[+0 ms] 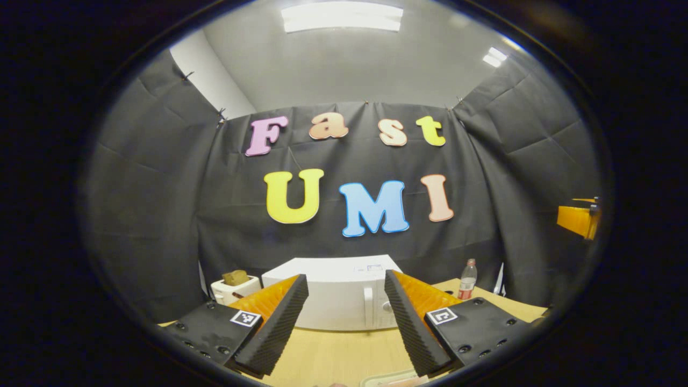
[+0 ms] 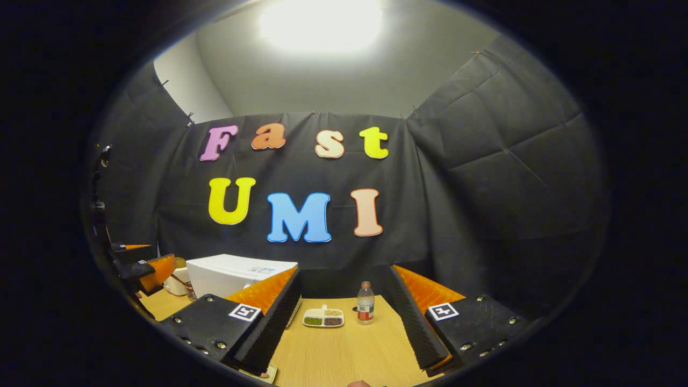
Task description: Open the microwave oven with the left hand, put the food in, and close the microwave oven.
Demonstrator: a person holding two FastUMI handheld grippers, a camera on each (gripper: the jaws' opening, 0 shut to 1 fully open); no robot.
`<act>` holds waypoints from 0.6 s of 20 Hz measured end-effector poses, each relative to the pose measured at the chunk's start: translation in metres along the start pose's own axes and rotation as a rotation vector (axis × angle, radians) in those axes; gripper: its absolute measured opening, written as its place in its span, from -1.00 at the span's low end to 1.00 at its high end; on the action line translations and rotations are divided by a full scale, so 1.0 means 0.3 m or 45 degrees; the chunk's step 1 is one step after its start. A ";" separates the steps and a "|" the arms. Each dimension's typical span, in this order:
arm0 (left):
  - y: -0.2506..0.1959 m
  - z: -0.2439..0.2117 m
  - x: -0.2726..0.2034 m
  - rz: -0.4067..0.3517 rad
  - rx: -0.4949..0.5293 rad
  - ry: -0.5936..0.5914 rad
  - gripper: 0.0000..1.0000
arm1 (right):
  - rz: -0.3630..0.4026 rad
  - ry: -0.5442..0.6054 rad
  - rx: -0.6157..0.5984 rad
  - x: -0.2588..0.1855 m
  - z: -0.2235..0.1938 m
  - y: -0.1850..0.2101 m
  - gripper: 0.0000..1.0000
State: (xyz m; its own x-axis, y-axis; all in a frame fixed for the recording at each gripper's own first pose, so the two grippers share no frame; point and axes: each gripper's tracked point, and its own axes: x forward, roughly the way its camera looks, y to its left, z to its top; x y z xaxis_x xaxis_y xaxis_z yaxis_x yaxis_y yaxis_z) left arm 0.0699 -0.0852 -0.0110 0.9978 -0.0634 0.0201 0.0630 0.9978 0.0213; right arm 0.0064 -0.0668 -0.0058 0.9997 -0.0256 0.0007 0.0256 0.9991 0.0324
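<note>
Surface [image 2: 344,349]: bare wood, everything on it well apart from both tongs. Microwave [image 1: 333,293]: white, at the back against the booth wall, door shut, vertical handle [image 1: 368,306] at the door's right edge beside the control panel. Toaster [image 1: 232,287] just left of it, irrelevant. Left tongs [image 1: 344,322]: apart, empty, aimed straight at the microwave front, not yet touching. Right tongs [image 2: 344,322]: apart, empty, facing the food tray [image 2: 323,317] and bottle [image 2: 365,303], which stand side by side mid-surface, right of the microwave. Step in hand, by judgement: opening the door with the left. To do well: shift right to centre the handle between the fingers, go in level, clamp mid-handle, then pull along the door's arc, hinge presumably on the left, not straight back. Keep right tongs parked clear of the swing. Watch the bottle: easy to tip when reaching for the tray.
</note>
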 end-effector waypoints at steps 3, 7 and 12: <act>-0.008 -0.041 0.120 -0.030 -0.019 0.016 0.92 | -0.037 -0.006 -0.022 0.017 0.008 0.000 0.94; -0.025 -0.132 0.266 -0.080 -0.034 0.062 0.92 | -0.092 -0.007 -0.050 0.064 0.010 0.011 0.94; -0.052 -0.257 0.429 -0.132 -0.022 0.118 0.94 | -0.136 0.017 -0.096 0.121 -0.009 0.026 0.94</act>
State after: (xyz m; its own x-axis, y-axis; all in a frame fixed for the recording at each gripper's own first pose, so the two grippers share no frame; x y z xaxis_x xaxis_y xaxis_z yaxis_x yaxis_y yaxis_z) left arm 0.1991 -0.1074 -0.0857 0.9836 -0.1646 -0.0738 0.1652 0.9863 0.0015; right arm 0.0429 -0.0597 -0.0084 0.9911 -0.1323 -0.0123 0.1316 0.9903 -0.0438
